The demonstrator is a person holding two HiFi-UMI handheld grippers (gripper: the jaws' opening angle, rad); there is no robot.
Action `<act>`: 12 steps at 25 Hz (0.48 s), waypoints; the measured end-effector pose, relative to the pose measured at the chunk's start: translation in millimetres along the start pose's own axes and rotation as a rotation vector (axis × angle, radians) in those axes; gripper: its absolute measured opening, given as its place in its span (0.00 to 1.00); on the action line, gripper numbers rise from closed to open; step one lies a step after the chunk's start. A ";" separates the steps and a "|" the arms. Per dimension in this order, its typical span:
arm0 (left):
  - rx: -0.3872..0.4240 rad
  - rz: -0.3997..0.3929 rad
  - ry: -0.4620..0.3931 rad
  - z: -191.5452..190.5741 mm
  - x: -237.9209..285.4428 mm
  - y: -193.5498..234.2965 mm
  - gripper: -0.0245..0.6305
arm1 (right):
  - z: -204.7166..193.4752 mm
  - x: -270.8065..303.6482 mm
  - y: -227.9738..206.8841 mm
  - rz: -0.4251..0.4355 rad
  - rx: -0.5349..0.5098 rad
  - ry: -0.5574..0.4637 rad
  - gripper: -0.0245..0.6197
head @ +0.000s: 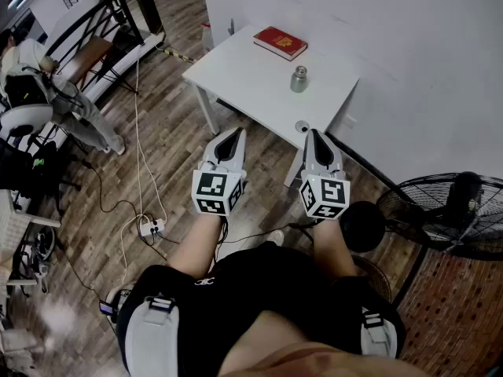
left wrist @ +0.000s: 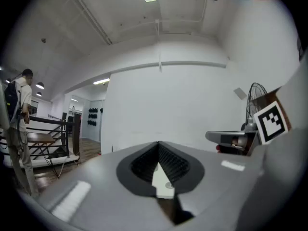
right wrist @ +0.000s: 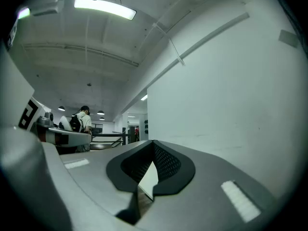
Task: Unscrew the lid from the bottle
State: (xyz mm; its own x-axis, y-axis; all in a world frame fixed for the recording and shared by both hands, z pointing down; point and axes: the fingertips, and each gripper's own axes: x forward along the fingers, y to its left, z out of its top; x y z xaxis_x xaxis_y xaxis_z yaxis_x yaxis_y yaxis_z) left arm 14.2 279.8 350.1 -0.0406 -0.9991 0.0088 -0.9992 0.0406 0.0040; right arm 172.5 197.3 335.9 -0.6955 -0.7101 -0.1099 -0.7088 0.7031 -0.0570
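white tabletop (head: 259,85): bottle (head: 299,81), lid (head: 299,70) seemingly on, just ahead of right hand-held gripper (head: 315,137). it and left hand-held gripper (head: 233,135): closed, empty. unscrewing not begun.

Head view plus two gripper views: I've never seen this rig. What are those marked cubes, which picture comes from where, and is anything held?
A person holds a two-jaw gripper in each hand; the marked cube on each is part of it. The head view looks down on the left gripper and right gripper. The other two views look along each gripper's own jaws. Both are shut and empty. The white table carries a metal bottle, a red book and a small round object.
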 end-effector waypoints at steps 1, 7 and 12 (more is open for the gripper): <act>0.002 -0.002 0.001 0.2 2.0 0.7 0.12 | -0.1 2.2 -1.1 -0.001 0.002 0.001 0.04; 0.016 -0.006 0.000 4.0 15.8 0.5 0.12 | -1.6 15.1 -10.2 0.001 0.009 0.005 0.04; 0.012 -0.010 -0.012 3.5 37.1 3.3 0.12 | -3.9 32.7 -19.5 0.010 0.007 -0.001 0.04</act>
State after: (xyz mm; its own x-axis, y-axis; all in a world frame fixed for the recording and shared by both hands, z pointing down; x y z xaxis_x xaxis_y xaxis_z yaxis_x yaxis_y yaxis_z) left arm 9.4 242.9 346.9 -0.0305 -0.9995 -0.0029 -0.9995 0.0305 -0.0083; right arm 163.1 160.3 337.3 -0.7027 -0.7027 -0.1110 -0.7007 0.7107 -0.0630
